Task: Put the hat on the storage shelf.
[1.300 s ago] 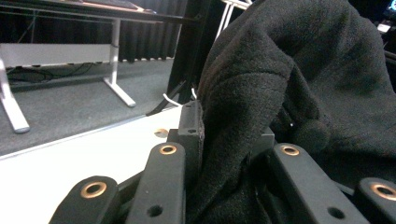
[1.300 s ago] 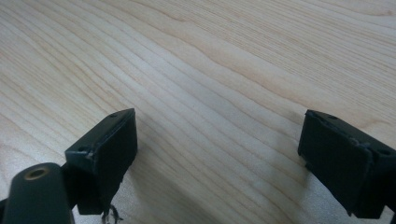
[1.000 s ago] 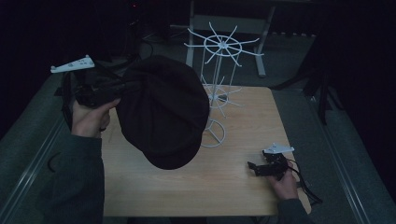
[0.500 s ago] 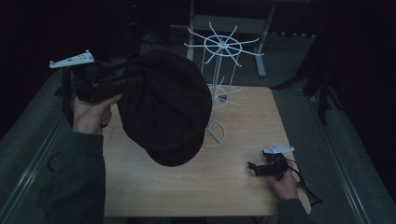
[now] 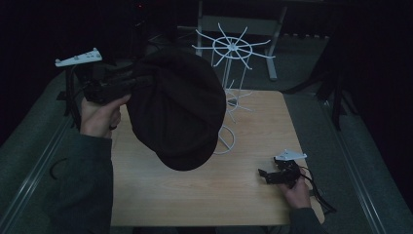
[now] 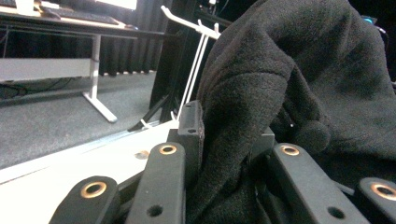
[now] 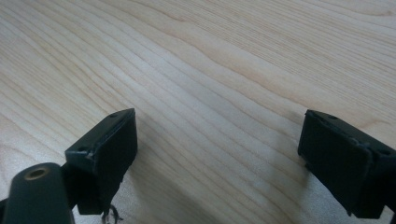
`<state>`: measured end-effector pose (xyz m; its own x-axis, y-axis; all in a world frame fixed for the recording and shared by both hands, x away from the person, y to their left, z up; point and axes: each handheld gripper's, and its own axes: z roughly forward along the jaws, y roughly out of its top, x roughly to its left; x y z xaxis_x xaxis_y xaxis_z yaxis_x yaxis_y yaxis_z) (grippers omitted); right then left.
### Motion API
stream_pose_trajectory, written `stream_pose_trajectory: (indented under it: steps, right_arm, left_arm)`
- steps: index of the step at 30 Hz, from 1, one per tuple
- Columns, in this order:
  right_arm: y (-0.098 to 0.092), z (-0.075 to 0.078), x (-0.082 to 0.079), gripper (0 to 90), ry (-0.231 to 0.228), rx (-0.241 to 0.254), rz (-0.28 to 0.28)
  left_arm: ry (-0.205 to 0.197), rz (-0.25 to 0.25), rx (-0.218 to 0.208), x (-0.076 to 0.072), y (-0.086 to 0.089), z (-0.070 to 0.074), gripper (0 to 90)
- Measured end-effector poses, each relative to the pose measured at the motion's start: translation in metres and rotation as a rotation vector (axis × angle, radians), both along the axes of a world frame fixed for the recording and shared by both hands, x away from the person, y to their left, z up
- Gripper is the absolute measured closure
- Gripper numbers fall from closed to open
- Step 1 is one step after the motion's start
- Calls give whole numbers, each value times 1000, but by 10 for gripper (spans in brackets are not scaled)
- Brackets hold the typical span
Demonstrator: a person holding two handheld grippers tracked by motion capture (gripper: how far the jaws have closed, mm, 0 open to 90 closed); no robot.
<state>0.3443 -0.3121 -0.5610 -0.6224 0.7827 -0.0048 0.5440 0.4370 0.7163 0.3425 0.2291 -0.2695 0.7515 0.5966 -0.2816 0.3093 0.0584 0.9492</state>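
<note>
A black fleece hat point(image 5: 178, 112) hangs in the air over the left half of the wooden table point(image 5: 253, 146), its edge pinched in my left gripper point(image 5: 146, 80), which is shut on it. In the left gripper view the hat's fabric point(image 6: 261, 93) is bunched between the two black jaws of my left gripper point(image 6: 229, 130). A white wire hat stand point(image 5: 233, 48) with radial arms rises just behind and right of the hat. My right gripper point(image 5: 265, 175) rests low at the table's front right, and in the right gripper view my right gripper point(image 7: 217, 144) stands open over bare wood.
The stand's ring base point(image 5: 225, 141) lies on the table beside the hat's lower edge. A grey desk frame point(image 5: 272, 29) stands on the carpet behind the table. Cables trail from the right gripper off the table's front right corner point(image 5: 321, 200).
My left gripper has lifted the hat slightly up and toward the stand's top. The right gripper has stayed where it was.
</note>
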Motion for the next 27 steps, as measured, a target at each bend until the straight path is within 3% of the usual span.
stream_pose_trajectory:
  steps: [15,27]
  right_arm:
    - [0,0,0,118,-1,1,-1]
    - [0,0,0,118,0,1,-2]
  left_arm:
    - [-5,10,-20,13,-12,10,751]
    - [-5,64,-59,24,-21,15,748]
